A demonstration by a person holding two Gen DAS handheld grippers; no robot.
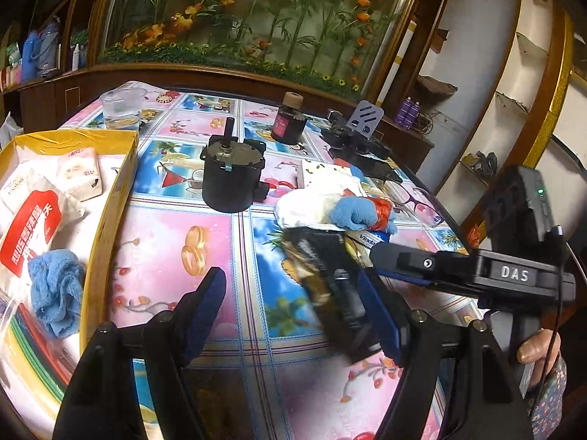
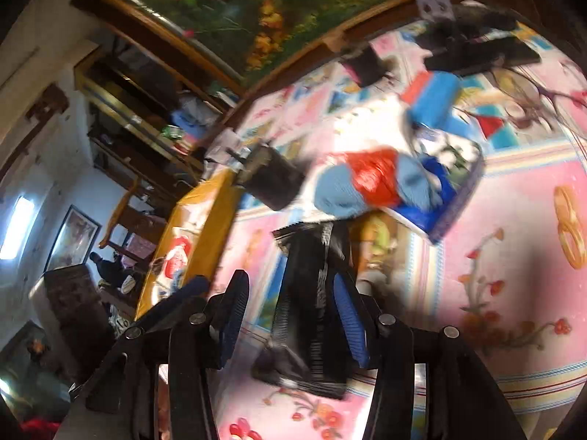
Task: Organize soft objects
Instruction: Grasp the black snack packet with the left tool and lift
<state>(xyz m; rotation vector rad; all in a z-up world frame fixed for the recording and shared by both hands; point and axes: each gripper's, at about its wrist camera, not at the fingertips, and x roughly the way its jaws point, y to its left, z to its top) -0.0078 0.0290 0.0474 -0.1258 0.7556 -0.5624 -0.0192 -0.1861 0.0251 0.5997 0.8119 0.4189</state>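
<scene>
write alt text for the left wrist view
The open left gripper hovers over a colourful tablecloth, while the right gripper reaches in toward a dark packet. A yellow box at left holds tissue packs and a blue cloth.

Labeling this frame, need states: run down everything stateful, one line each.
Left tongs: open, empty, above the tablecloth.
Right tongs: open, black packet between the fingers; grip unclear.
Black packet: flat on the table, blurred.
Yellow box: open, partly filled.
Blue cloth: crumpled, inside the box.
Tissue pack: inside the box.
Blue and red sock: on the table, outside the box.
Plastic cup: upright.
Dark bottle: upright, capped.
</scene>
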